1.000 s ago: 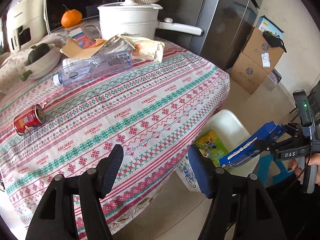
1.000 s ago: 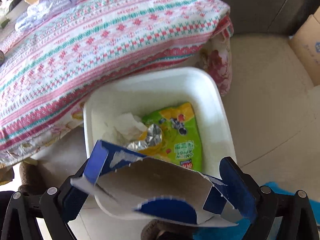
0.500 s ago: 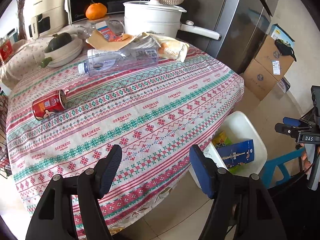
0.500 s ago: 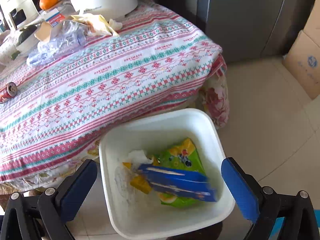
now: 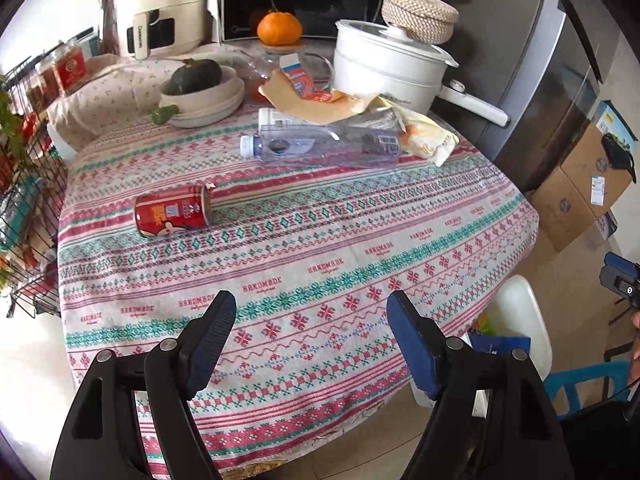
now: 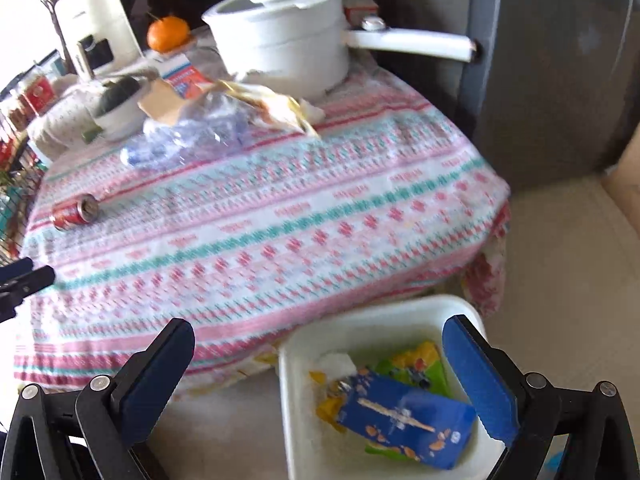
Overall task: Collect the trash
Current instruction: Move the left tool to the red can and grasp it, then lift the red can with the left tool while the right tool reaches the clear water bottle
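A white bin (image 6: 304, 420) stands on the floor by the table's right edge and holds a blue box (image 6: 404, 416) and a green wrapper (image 6: 424, 368); it also shows in the left wrist view (image 5: 524, 312). A red can (image 5: 172, 210) and a clear plastic bottle (image 5: 320, 144) lie on the patterned tablecloth (image 5: 320, 256), with crumpled wrappers (image 5: 424, 136) and torn cardboard (image 5: 296, 98) behind. My left gripper (image 5: 310, 336) is open and empty over the table's near edge. My right gripper (image 6: 320, 368) is open and empty above the bin's left rim.
A white pot (image 5: 388, 64) with a long handle, a bowl with a squash (image 5: 200, 88), an orange (image 5: 279, 29) and appliances stand at the table's back. A wire rack (image 5: 24, 200) is on the left, cardboard boxes (image 5: 580, 188) and a fridge (image 5: 532, 60) on the right.
My right gripper opened and dropped the blue box into the bin, then lifted and swung toward the table. My left gripper rose and moved left over the table.
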### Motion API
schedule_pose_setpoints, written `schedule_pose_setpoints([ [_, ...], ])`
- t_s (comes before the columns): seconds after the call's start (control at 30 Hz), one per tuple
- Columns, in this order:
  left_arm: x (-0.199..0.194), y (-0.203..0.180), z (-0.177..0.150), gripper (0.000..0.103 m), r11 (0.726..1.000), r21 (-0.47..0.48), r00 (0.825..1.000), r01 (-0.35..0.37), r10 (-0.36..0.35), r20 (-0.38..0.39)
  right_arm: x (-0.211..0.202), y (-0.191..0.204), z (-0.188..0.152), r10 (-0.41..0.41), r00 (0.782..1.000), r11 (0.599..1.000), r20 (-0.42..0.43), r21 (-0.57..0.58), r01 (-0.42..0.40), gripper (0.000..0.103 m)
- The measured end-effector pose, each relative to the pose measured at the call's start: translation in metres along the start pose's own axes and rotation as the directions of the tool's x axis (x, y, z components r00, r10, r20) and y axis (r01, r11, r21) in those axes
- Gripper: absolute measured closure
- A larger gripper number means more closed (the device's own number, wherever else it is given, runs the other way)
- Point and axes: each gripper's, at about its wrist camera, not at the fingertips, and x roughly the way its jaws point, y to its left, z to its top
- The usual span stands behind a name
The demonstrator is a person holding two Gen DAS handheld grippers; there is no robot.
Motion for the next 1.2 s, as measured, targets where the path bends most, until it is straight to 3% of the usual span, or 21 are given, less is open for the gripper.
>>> schedule_pose_setpoints([
  [0.33,0.008,0.049,0.021,0.009,0.984,-0.099,0.989,-0.145,0.147,0.007,0.02,0.045,0.048,0.093,0.994,0.995,0.051,-0.041,-0.091,0.001],
  [0.5,0.028,0.089,0.032,0.0,0.956,-0.222,0.981,-0.194,0.194,-0.023,0.046,0.051,0.058,0.097,0.995,0.995,0.025,-0.037,-0.096,0.001],
  [0.6,0.044,0.11,0.039,0.0,0.937,-0.27,0.975,-0.22,0.216,-0.045,0.056,0.055,0.065,0.092,0.995,0.995,0.047,-0.043,-0.09,0.001],
  [0.73,0.066,0.128,0.049,0.0,0.914,-0.346,0.977,-0.213,0.204,-0.064,0.077,0.066,0.071,0.076,0.997,0.994,0.007,-0.085,-0.075,0.0],
  [0.83,0.084,0.132,0.065,0.0,0.899,-0.356,0.966,-0.256,0.225,-0.126,0.091,0.074,0.072,0.055,0.998,0.991,-0.021,-0.124,-0.057,0.0],
  [0.9,0.095,0.138,0.074,0.0,0.872,-0.401,0.959,-0.281,0.233,-0.164,0.097,0.077,0.073,0.042,0.999,0.989,-0.033,-0.143,-0.047,0.0],
  [1.07,0.122,0.159,0.083,0.007,0.759,-0.582,0.955,-0.292,0.202,-0.215,0.109,0.078,0.07,0.029,0.998,0.987,-0.06,-0.157,-0.038,0.0],
  [1.2,0.139,0.164,0.087,0.01,0.701,-0.643,0.951,-0.309,0.218,-0.22,0.113,0.074,0.07,0.014,0.998,0.987,-0.064,-0.16,-0.024,0.0],
])
